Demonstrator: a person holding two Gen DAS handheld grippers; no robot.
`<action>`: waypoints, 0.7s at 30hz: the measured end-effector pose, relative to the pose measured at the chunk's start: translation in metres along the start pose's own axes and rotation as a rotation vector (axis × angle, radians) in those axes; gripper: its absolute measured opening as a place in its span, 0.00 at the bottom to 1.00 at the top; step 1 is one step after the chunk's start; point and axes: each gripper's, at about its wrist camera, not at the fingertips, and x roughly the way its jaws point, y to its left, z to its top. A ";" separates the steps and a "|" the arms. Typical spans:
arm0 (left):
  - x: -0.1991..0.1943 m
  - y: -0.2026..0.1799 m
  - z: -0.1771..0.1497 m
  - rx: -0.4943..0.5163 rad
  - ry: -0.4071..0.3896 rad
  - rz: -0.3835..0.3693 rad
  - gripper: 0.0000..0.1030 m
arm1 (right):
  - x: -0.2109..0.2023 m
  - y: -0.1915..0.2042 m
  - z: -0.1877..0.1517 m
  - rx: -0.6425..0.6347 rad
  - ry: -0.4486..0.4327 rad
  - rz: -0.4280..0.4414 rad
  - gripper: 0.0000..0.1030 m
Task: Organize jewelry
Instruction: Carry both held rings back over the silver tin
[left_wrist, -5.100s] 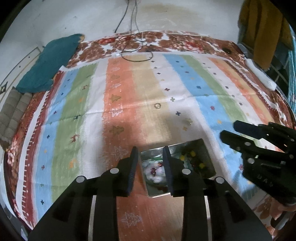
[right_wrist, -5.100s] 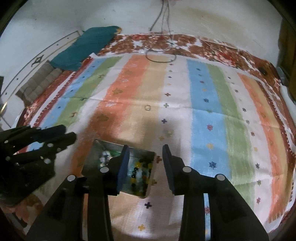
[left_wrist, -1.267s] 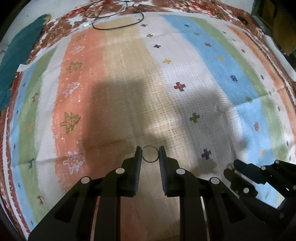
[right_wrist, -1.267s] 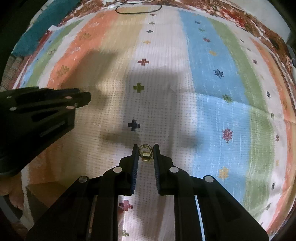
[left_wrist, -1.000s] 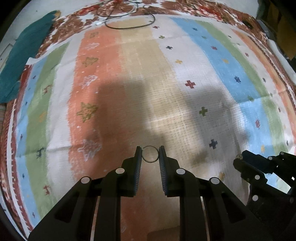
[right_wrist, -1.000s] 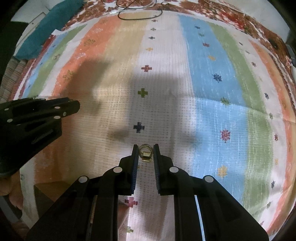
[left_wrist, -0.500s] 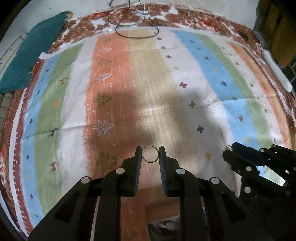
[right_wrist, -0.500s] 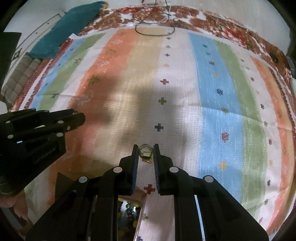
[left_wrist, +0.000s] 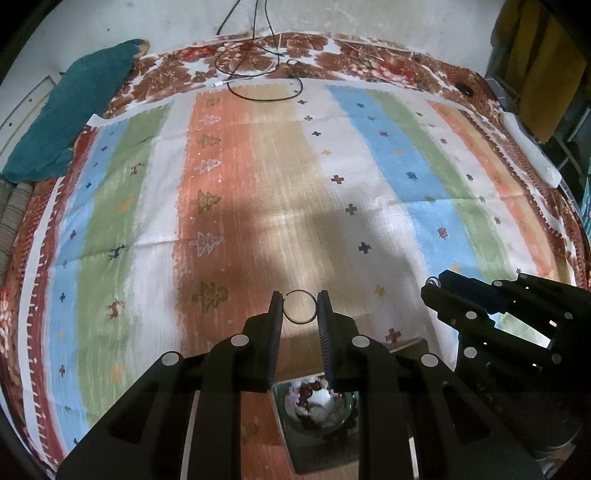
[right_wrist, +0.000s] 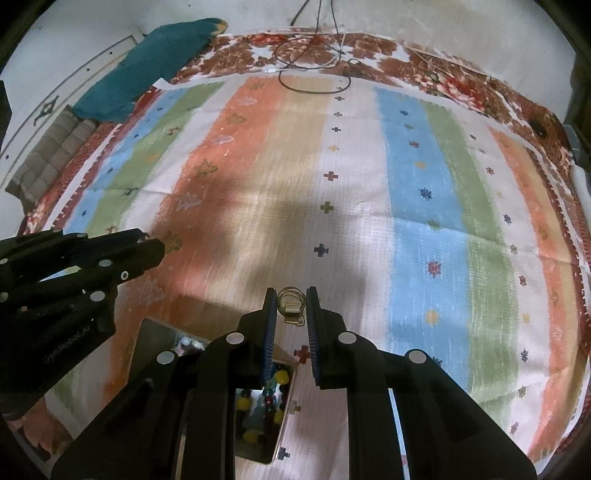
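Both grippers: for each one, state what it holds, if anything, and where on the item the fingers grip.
The left gripper pinches a thin ring across its outer edge. The right gripper clamps a small gold ring by its sides.

My left gripper (left_wrist: 300, 310) is matt black plastic with ribbed pads, and the thin ring (left_wrist: 300, 307) it pinches looks like polished metal. My right gripper (right_wrist: 291, 310), same matt plastic, clamps a shiny gold-toned ring (right_wrist: 291, 302). Below, the tin (left_wrist: 317, 439) has mirror-bright metal walls holding glossy beads (right_wrist: 264, 402). The striped cloth (left_wrist: 258, 177) is matt, coarse weave
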 end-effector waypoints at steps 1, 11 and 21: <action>-0.001 0.001 -0.001 -0.001 0.000 0.001 0.18 | -0.001 0.001 -0.001 -0.002 -0.003 -0.001 0.16; -0.016 0.001 -0.019 -0.008 -0.019 0.006 0.18 | -0.014 0.005 -0.014 -0.016 -0.023 0.000 0.16; -0.036 -0.009 -0.043 0.018 -0.050 0.007 0.18 | -0.032 0.013 -0.034 -0.040 -0.040 0.015 0.16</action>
